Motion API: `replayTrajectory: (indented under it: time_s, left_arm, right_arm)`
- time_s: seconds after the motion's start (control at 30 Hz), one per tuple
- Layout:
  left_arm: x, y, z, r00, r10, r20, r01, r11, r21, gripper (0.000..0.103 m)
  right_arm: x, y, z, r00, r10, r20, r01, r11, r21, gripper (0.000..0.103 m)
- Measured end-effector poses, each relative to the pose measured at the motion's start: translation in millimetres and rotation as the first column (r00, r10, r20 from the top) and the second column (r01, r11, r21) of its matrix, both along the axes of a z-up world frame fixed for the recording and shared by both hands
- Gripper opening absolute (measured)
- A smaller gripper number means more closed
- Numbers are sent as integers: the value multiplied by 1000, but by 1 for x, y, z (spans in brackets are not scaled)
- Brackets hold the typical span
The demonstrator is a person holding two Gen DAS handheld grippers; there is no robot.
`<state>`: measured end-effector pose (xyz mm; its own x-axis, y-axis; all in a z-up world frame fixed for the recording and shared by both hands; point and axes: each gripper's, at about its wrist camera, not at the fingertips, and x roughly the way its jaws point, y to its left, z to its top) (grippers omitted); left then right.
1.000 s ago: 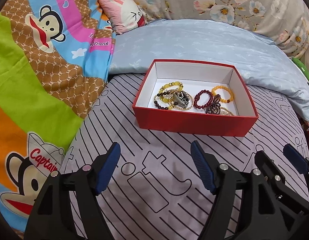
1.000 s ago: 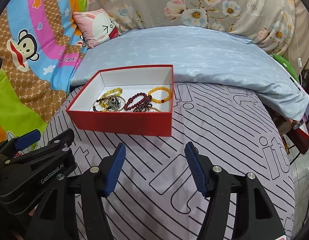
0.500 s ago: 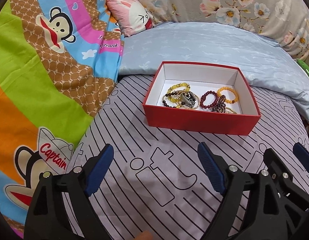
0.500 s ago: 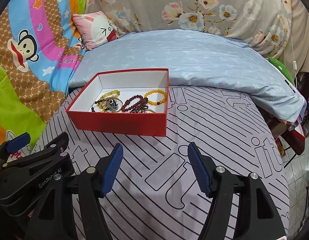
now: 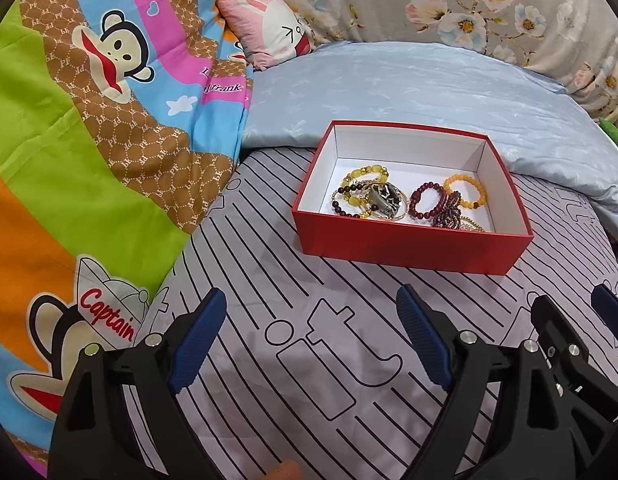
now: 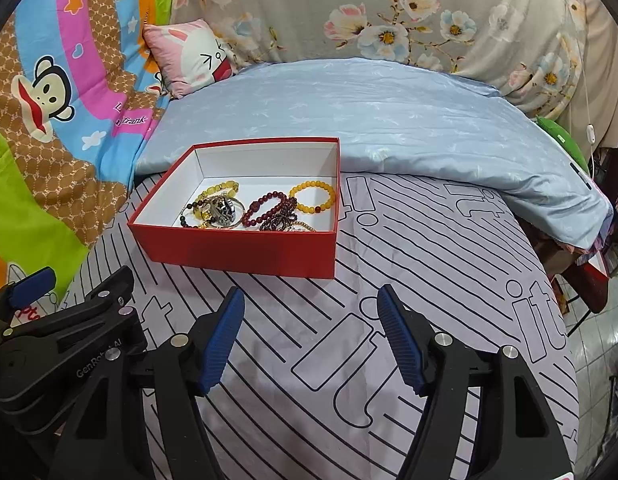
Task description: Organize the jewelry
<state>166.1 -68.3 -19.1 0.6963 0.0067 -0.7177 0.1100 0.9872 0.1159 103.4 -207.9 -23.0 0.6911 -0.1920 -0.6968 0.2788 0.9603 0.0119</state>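
Both tools empty. Left gripper (image 5: pixel 309 340) wide; its jaws were just opening, as were the right gripper's (image 6: pixel 311 334), which stands a bit narrower. Both hang short of the red box (image 5: pixel 409 246). Bracelets (image 5: pixel 409 202) lie tangled inside by its near wall. Come in from above and pinch one loop at the heap's edge, probably the orange one. Only the right view shows floor tiles (image 6: pixel 597 344) beyond the box.
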Motion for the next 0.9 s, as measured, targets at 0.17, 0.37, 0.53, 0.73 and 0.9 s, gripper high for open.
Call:
replayTrajectory:
  time_s: [0.17, 0.37, 0.53, 0.73, 0.9]
  left_arm:
    - [1, 0, 0, 1000, 2, 1, -2, 1000, 0, 83]
    - [1, 0, 0, 1000, 1, -1, -1, 1000, 1, 83]
    - [1, 0, 0, 1000, 2, 0, -2, 1000, 1, 83]
    - [2, 1, -1, 1000, 2, -1, -2, 1000, -1, 83]
    - [1, 1, 0, 1000, 4, -3, -4, 1000, -2, 83]
  right_arm:
    - [0, 0, 0, 1000, 1, 1, -1, 1000, 0, 67]
    - [0, 0, 0, 1000, 0, 0, 0, 1000, 1, 67]
    - [1, -1, 0, 1000, 0, 0, 0, 1000, 3, 67]
    - [1, -1, 0, 1000, -1, 1, 1, 1000, 6, 67]
    - [2, -1, 0, 1000, -2, 0, 2, 1000, 6, 67]
